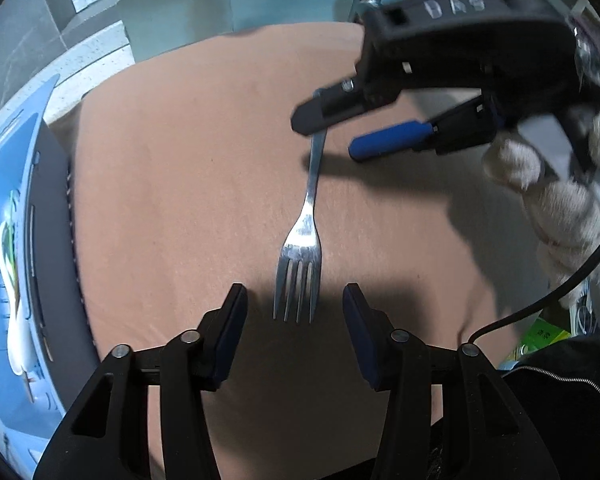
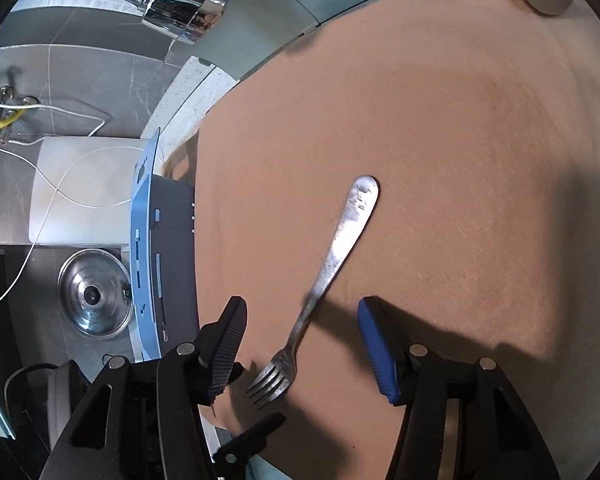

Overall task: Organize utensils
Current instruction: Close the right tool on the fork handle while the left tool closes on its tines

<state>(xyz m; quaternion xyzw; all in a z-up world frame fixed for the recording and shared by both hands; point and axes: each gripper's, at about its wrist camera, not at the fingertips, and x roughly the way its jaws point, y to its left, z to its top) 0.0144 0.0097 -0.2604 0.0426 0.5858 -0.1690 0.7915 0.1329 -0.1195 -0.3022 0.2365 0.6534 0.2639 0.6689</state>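
Note:
A metal fork [image 1: 306,236] lies flat on the brown cloth [image 1: 180,184], tines toward the left gripper. My left gripper [image 1: 296,304] is open, its fingers on either side of the tines, just above the cloth. My right gripper [image 1: 328,136] is open and hovers over the fork's handle end, held by a gloved hand [image 1: 560,184]. In the right wrist view the fork [image 2: 332,272] lies between the open fingers of the right gripper [image 2: 302,340], on the cloth [image 2: 460,160].
A blue and grey utensil organiser [image 1: 24,240] stands at the cloth's left edge; it also shows in the right wrist view [image 2: 156,256]. A sink and faucet [image 2: 180,12] lie behind. A pot lid [image 2: 96,294] sits on the grey counter left.

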